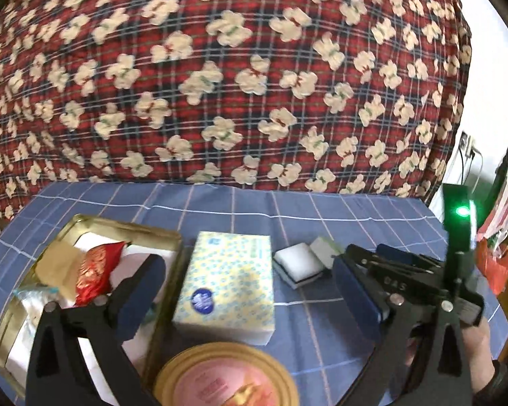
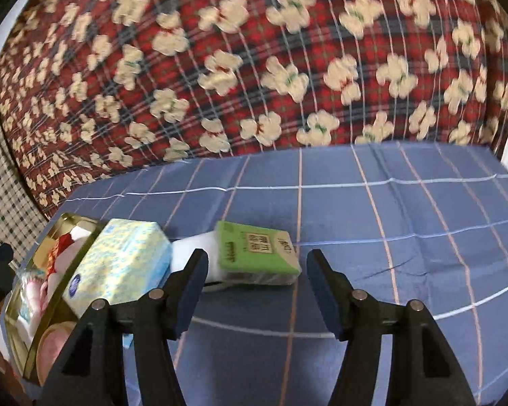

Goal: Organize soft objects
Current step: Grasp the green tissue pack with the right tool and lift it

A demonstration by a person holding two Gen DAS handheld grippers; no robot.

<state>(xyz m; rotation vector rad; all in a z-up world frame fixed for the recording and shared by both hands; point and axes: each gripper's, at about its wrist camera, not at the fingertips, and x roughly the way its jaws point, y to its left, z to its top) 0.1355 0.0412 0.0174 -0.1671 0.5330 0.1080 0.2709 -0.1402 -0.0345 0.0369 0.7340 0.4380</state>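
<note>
Right wrist view shows the right gripper (image 2: pixel 257 292) spread and empty, lined up on the green tissue pack (image 2: pixel 257 253) beside the gold tin (image 2: pixel 15 301), so reaching seems underway and closing around it next.

I see a blue cloth (image 2: pixel 406 216) gridded with pale lines, a red plaid blanket (image 1: pixel 220 67) dotted with cream bears, a yellow tissue pack (image 1: pixel 227 280) speckled blue, a green-topped packet (image 2: pixel 257 247), a gold tin (image 1: pixel 118 228).
</note>
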